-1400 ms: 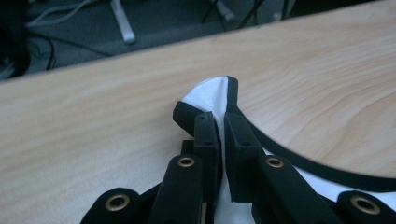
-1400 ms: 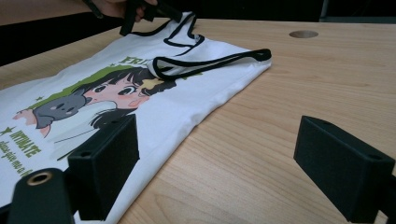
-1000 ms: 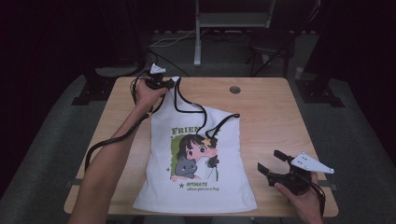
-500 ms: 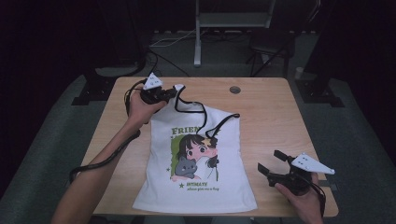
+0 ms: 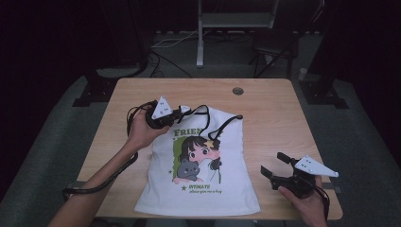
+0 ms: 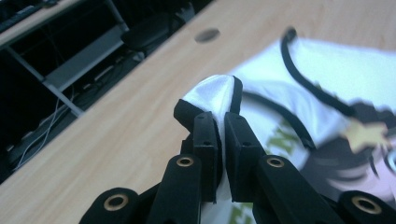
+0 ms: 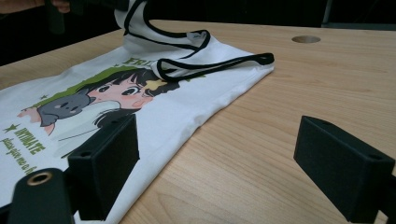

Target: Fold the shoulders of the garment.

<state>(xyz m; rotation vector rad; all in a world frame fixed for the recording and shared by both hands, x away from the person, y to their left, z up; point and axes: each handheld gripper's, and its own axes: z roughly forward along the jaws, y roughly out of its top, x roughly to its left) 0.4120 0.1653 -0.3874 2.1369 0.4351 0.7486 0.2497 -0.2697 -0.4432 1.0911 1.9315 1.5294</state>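
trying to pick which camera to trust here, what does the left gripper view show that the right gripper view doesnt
Left gripper view: its own jaws shut on a pinched fold of the white top, with the black trim wrapped round the pinch.

Right gripper view: its own jaws spread wide with bare table between them, holding nothing, plus the cartoon girl and grey cat print and a black strap loop lying flat.

Both: the white top, the wooden table and the round hole in the tabletop.

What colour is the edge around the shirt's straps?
Black, trimming the white sleeveless printed shirt. It shows best in the right gripper view.
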